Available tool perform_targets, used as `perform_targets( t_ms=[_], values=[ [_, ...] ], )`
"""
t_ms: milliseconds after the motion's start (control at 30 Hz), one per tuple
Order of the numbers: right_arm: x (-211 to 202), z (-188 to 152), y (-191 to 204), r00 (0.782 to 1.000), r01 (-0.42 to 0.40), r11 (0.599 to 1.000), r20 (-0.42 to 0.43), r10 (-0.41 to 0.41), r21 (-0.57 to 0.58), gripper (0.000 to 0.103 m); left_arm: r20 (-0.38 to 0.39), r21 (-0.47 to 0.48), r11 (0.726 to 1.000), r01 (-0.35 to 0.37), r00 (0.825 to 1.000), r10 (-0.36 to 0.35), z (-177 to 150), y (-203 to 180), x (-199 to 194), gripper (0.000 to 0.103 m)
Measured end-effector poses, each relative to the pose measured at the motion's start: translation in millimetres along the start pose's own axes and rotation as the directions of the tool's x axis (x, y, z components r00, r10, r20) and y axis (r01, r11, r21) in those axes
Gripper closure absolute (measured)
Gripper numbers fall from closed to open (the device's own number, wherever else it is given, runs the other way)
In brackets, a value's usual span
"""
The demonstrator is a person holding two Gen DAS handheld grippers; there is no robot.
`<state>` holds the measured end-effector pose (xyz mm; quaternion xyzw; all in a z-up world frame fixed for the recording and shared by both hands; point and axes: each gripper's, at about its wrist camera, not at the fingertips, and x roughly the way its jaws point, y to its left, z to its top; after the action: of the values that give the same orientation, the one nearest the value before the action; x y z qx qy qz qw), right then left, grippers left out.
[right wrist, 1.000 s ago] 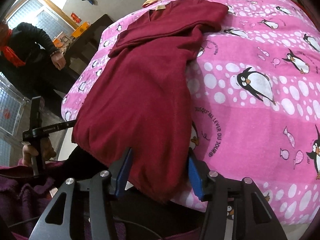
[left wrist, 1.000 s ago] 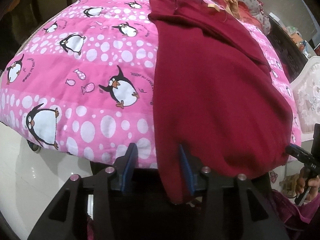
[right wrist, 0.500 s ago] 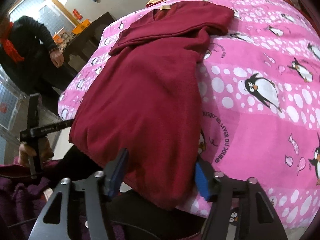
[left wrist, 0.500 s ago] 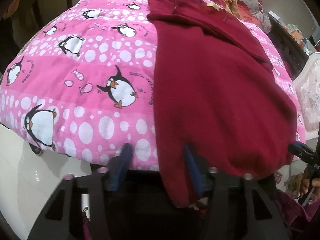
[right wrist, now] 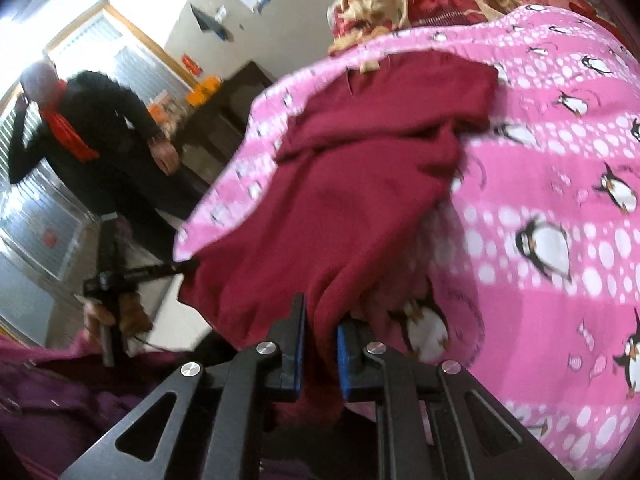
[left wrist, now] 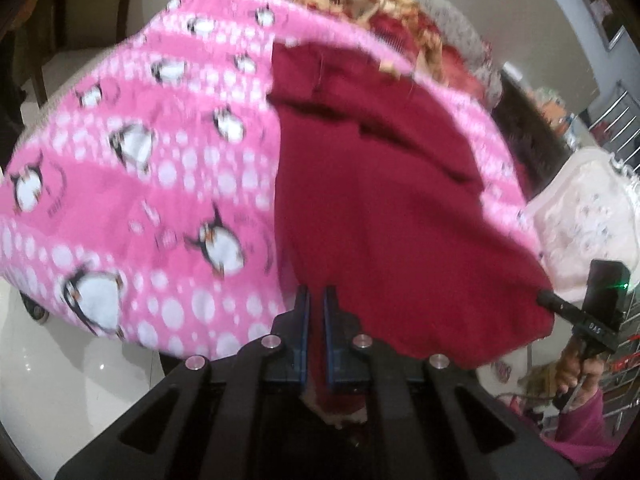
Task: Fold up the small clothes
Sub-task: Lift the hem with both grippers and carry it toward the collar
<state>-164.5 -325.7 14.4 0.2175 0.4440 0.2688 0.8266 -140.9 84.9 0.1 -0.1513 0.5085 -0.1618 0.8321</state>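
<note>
A dark red sweater [left wrist: 384, 184] lies lengthwise on a pink penguin-print blanket [left wrist: 120, 184], sleeves folded across its far end. My left gripper [left wrist: 316, 304] is shut on the sweater's near left hem corner. My right gripper [right wrist: 320, 320] is shut on the near right hem corner of the sweater [right wrist: 352, 184]. Both corners are lifted off the blanket [right wrist: 560, 200], so the hem hangs between the grippers. The right gripper also shows at the right edge of the left wrist view [left wrist: 548, 298]. The left gripper shows in the right wrist view [right wrist: 188, 266].
A heap of red and gold fabric [left wrist: 380, 12] lies at the far end of the bed. A person in black with a red scarf [right wrist: 100, 148] stands beside a dark cabinet [right wrist: 224, 116]. A white cushioned piece [left wrist: 580, 216] stands beyond the bed's right side.
Both grippers were open around the hem corners; both have closed on them and lifted the near hem up and forward over the sweater.
</note>
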Motion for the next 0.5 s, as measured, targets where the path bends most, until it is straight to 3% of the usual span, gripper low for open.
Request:
perform_targets(
  t_ms=[267,500],
  values=[
    [-7,46,13,0.994,-0.036,0.999,0.101,0.038,-0.022,0.089,0.115,-0.002,1.0,0.011,0.993,-0.01,50,-10,-13,0.097],
    [-7,88,11,0.983,-0.036,0.999,0.18,0.042,-0.036,0.089,0.231,0.023,1.0,-0.012,0.973,0.006,96,-24,-26,0.097]
  ],
)
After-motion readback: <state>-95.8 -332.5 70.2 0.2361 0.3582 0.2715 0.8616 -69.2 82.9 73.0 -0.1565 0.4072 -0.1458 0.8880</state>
